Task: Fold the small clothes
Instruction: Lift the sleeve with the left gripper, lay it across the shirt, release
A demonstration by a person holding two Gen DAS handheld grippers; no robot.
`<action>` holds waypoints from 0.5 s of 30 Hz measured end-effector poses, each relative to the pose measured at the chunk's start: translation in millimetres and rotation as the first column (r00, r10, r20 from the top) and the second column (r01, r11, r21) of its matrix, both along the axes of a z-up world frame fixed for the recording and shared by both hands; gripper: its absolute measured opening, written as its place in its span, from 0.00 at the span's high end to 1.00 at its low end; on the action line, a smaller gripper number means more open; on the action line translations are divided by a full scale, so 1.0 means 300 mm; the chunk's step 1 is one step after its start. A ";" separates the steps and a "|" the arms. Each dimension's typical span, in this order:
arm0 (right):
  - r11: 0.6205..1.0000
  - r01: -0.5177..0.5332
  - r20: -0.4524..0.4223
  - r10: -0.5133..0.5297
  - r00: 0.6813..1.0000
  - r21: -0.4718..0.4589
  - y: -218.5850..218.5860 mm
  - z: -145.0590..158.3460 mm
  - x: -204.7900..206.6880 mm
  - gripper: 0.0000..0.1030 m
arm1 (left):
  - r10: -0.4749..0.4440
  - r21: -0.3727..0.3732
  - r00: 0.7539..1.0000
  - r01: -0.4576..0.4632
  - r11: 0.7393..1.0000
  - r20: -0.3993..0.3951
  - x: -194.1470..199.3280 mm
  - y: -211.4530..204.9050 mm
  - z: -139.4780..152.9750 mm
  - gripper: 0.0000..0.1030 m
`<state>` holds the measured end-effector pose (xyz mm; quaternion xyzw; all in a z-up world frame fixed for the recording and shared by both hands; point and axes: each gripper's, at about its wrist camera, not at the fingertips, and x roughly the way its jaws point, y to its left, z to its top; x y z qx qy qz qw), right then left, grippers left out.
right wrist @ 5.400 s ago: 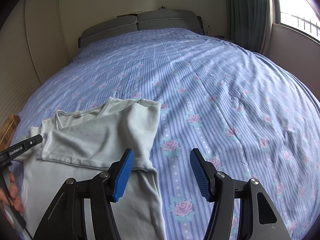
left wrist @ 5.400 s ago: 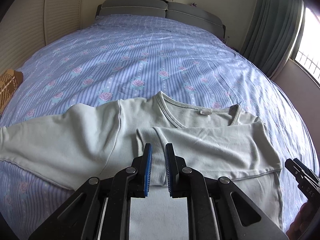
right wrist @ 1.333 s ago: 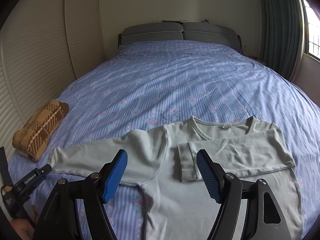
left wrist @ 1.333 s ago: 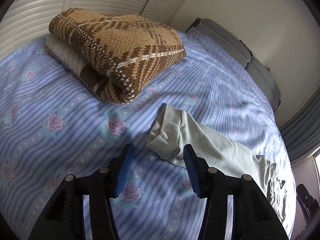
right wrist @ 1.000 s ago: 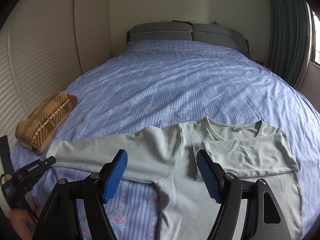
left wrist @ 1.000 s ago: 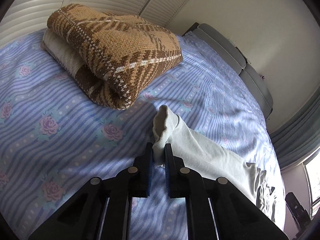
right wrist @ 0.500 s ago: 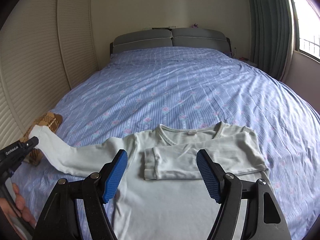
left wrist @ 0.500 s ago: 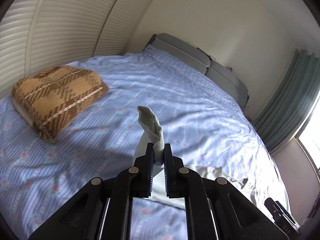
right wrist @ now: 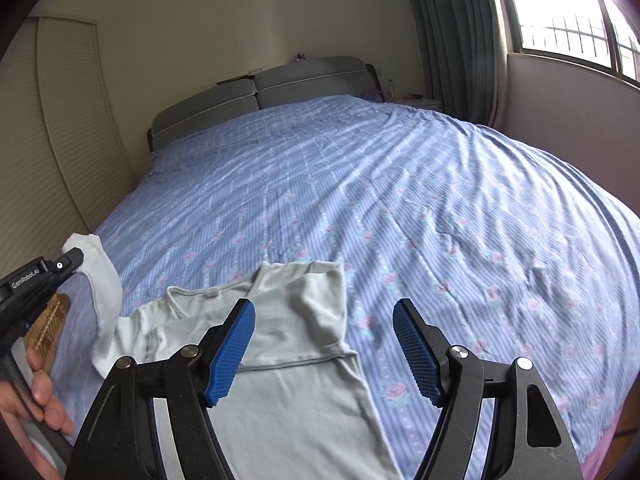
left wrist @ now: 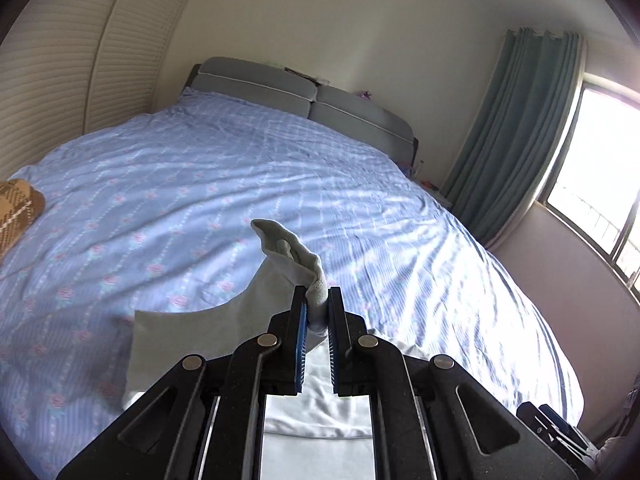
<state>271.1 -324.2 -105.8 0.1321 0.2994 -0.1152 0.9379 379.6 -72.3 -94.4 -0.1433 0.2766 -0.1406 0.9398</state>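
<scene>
Jaws of the left gripper [left wrist: 318, 310] pinch the sleeve cuff [left wrist: 286, 250] of the pale green shirt [right wrist: 280, 344], lifting it clear of the bed [right wrist: 400, 200] — probably to carry it across the body. Jaws of the right gripper [right wrist: 322, 350] stand wide and empty above the shirt's already folded side — ready to steady it.

Left wrist view: looks along its own black gripper with blue pads [left wrist: 318, 310], close above a pale green long-sleeved shirt [left wrist: 180, 344], facing up the blue striped rose-print bed cover [left wrist: 200, 184] toward the grey padded headboard [left wrist: 304, 100]. Right wrist view: sits just to the right, facing the same headboard [right wrist: 260, 84] across the cover [right wrist: 440, 200]. Shared: bed, headboard, shirt [right wrist: 288, 320], green curtain [left wrist: 516, 132]; the left gripper [right wrist: 74, 258] shows at its left edge.
</scene>
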 end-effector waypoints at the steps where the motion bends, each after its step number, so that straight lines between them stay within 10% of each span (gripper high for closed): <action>1: 1.000 0.012 -0.007 -0.012 1.000 0.007 -0.033 -0.012 -0.005 0.30 | -0.020 0.013 1.000 0.020 1.000 -0.003 0.005 -0.051 -0.020 0.89; 15: 0.996 0.065 -0.096 -0.059 0.994 0.058 -0.212 -0.183 -0.031 0.30 | -0.140 0.134 0.972 0.167 0.977 -0.188 0.043 -0.382 -0.303 0.88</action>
